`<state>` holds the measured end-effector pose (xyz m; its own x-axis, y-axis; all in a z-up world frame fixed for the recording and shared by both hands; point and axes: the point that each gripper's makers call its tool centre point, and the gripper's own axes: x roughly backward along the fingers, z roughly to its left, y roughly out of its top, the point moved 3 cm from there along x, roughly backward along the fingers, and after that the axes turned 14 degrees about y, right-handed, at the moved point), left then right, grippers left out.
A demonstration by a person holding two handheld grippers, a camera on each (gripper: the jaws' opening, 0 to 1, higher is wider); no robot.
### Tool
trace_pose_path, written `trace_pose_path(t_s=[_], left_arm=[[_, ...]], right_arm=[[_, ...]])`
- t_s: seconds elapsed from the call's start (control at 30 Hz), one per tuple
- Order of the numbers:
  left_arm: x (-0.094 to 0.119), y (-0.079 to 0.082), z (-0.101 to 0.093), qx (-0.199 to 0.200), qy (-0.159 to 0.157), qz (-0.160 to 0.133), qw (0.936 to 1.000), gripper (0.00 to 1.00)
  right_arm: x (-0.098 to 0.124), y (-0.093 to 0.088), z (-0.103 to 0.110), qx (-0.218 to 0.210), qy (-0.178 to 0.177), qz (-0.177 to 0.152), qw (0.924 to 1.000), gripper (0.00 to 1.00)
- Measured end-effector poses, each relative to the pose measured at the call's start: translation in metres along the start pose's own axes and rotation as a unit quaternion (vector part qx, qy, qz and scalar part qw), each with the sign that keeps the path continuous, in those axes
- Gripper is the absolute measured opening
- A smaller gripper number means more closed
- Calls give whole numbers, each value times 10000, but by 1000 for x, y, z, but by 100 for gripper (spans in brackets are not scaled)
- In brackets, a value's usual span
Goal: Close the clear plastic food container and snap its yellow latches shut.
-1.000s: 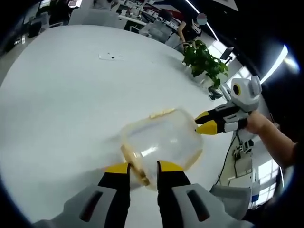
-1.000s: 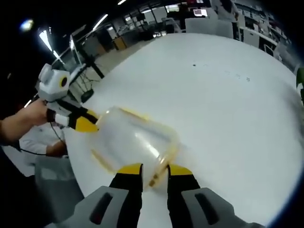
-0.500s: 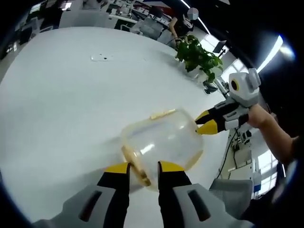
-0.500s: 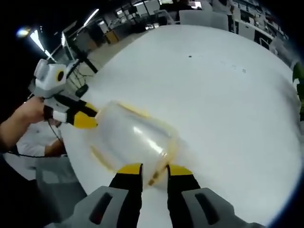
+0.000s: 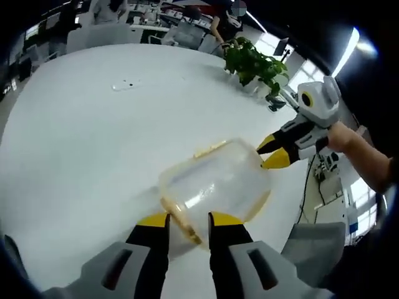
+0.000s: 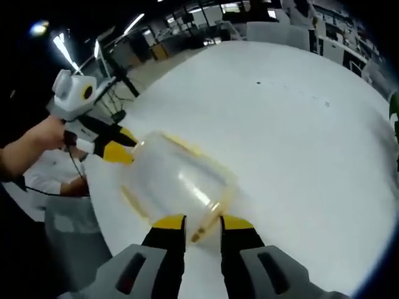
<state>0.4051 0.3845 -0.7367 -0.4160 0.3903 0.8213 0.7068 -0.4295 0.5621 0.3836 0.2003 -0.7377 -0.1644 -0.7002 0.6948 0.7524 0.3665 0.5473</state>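
Between the earlier pictures and this one the clear container point(image 5: 212, 187) keeps its place between the two grippers, and only the white table point(image 5: 81, 143) and room slide behind it.

Left gripper view: the left gripper point(image 5: 188, 221) has its yellow-tipped jaws narrowed onto the near rim and yellow latch point(image 5: 177, 218), while the right gripper point(image 5: 271, 151) meets the far end, its jaws slightly parted; whether they clamp it cannot be told. A potted plant point(image 5: 252, 62) stands at the far table edge. Right gripper view: the right gripper point(image 6: 202, 224) pinches the rim and latch point(image 6: 206, 224) of the container point(image 6: 174, 180); the left gripper point(image 6: 115, 146) touches the opposite end. The body is translucent, rounded and cloudy, edged in yellow, held above the table point(image 6: 299, 143).
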Motion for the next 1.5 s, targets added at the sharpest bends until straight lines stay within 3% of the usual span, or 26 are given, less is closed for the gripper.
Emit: trace_pose_path(t_s=[0.1,0.23,0.27,0.47,0.63,0.93,1.0,1.1,1.27,1.37,1.5], left_arm=[[2,3,2,-311,94,-120,9994,20],[5,8,2,-355,87,-241,9990,21],[7,13,0,-347,12,-394,9986,21],[15,29,-9,-765,-95,-725,9944,21],[13,31,-17,-1467,-203,-758,9861,21],[7,32,-32,-1831,-350,-712,9799,21],[8,30,-35,-2156,-362,-658,9736,21],[7,28,-40,-2514,-355,-646,9651,21],[3,25,-46,-2550,-432,-582,9642,19],[2,25,-51,-2667,-469,-568,9609,19],[2,27,-57,-2779,-543,-573,9574,19]], right_arm=[[2,1,-1,86,0,2,10000,17],[3,5,2,536,35,93,9985,18],[3,7,2,641,75,64,9979,18],[3,17,1,718,206,-90,9972,20],[2,27,4,939,286,-125,9951,20],[-4,30,12,1528,501,53,9870,26],[-7,30,18,1795,597,153,9818,26],[-12,33,26,1849,766,114,9797,29],[-24,39,36,2107,903,165,9732,29],[-31,41,39,2331,893,270,9680,29],[-37,46,43,2386,945,227,9662,30]])
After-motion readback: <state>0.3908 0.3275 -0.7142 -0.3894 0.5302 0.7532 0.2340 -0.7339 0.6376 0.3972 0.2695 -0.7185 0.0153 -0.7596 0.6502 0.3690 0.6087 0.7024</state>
